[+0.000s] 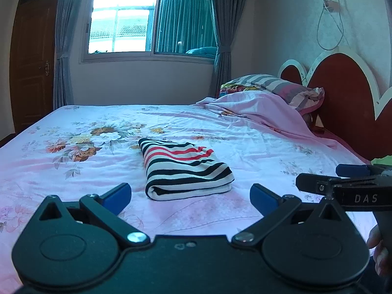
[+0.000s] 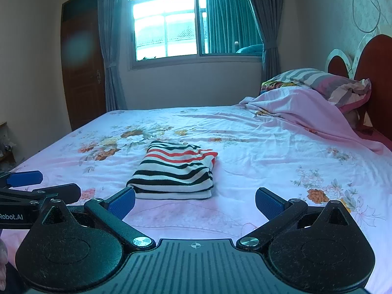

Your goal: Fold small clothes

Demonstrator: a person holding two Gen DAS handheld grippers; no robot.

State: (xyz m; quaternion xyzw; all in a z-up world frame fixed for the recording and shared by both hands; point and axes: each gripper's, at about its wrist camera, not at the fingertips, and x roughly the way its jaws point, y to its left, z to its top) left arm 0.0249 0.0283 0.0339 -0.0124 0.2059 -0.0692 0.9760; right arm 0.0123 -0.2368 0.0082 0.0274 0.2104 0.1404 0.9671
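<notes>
Both tongs, left (image 1: 190, 196) and right (image 2: 195, 202), spread, holding nothing; folded striped garment (image 2: 175, 171) just ahead, bare bedsheet (image 2: 269, 161) around.

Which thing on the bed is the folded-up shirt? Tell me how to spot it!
Start at the big bed with the pink flowery sheet. Near its middle, just past the open left claw, lies the folded striped garment, apart from the pillows by the red headboard. It alone has black, white and red stripes in a neat flat rectangle.
</notes>
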